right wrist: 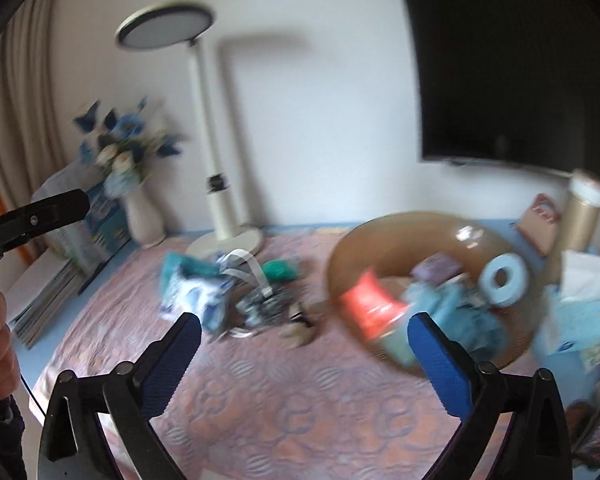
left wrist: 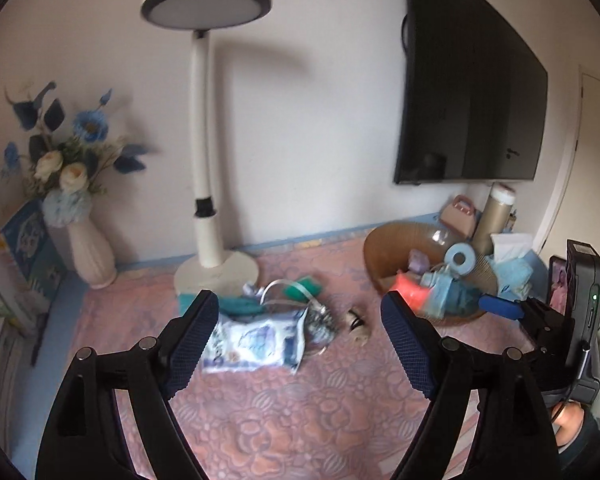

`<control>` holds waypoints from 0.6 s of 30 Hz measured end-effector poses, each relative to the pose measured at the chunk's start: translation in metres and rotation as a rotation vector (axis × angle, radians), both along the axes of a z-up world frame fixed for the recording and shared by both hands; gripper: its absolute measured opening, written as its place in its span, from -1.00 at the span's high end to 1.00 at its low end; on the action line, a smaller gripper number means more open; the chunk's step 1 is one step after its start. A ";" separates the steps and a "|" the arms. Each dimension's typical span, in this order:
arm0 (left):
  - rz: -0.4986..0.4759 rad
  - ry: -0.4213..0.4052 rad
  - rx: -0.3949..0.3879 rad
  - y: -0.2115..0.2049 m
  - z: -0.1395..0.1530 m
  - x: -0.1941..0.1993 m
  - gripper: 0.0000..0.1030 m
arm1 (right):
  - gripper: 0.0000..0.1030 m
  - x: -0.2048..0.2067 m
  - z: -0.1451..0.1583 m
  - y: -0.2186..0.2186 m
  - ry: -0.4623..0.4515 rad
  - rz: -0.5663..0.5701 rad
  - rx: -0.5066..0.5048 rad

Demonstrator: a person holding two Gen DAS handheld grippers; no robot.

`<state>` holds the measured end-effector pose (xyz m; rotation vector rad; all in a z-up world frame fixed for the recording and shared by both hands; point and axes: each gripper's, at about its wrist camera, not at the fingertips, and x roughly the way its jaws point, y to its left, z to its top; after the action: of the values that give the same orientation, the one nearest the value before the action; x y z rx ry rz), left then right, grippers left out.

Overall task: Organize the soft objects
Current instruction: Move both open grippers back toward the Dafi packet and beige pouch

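While both tools hung above the pink patterned cover (left wrist: 300,420), neither held anything: the left gripper (left wrist: 300,338) had its jaws spread wide, and the right gripper (right wrist: 304,364) was spread just as wide.

Straight ahead of the left gripper, just beyond its left finger, lay a white-and-blue soft packet (left wrist: 256,342), flat on the cover, with its long axis running across the view from left to right. Behind it sat a jumble of teal cloth (left wrist: 244,306), a white strap (left wrist: 288,286) and a small dark patterned item (left wrist: 320,326), all near the lamp base (left wrist: 216,274). From the right wrist view the same packet (right wrist: 198,294) lay ahead and to the left, well apart from those fingers.

On the right stood the brown basket (left wrist: 396,240), already holding an orange-red item (left wrist: 410,294), light blue cloths (left wrist: 444,296) and a blue tape roll (left wrist: 460,260). It lay nearer the right gripper.

By my judgement the left gripper was the nearer one for the packet, and closing across its short side would suit best.

Print on the packet showed, but blur left no lettering readable in either view.
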<state>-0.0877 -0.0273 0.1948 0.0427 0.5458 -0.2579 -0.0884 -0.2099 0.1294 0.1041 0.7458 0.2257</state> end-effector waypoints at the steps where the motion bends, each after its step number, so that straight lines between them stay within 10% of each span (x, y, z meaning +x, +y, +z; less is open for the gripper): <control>1: 0.019 0.025 0.013 0.005 -0.011 -0.002 -0.61 | -1.00 0.001 -0.011 0.008 0.021 0.020 0.012; 9: 0.116 0.197 0.075 0.030 -0.120 0.005 -0.61 | -1.00 0.006 -0.088 0.044 0.105 0.030 -0.065; 18: 0.171 0.352 -0.062 0.049 -0.183 0.025 -0.61 | -1.00 0.016 -0.110 0.017 0.205 -0.032 0.032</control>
<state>-0.0624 0.0213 0.0113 -0.1117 0.8864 -0.1142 -0.0722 -0.1932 0.0192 0.1710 0.9436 0.1977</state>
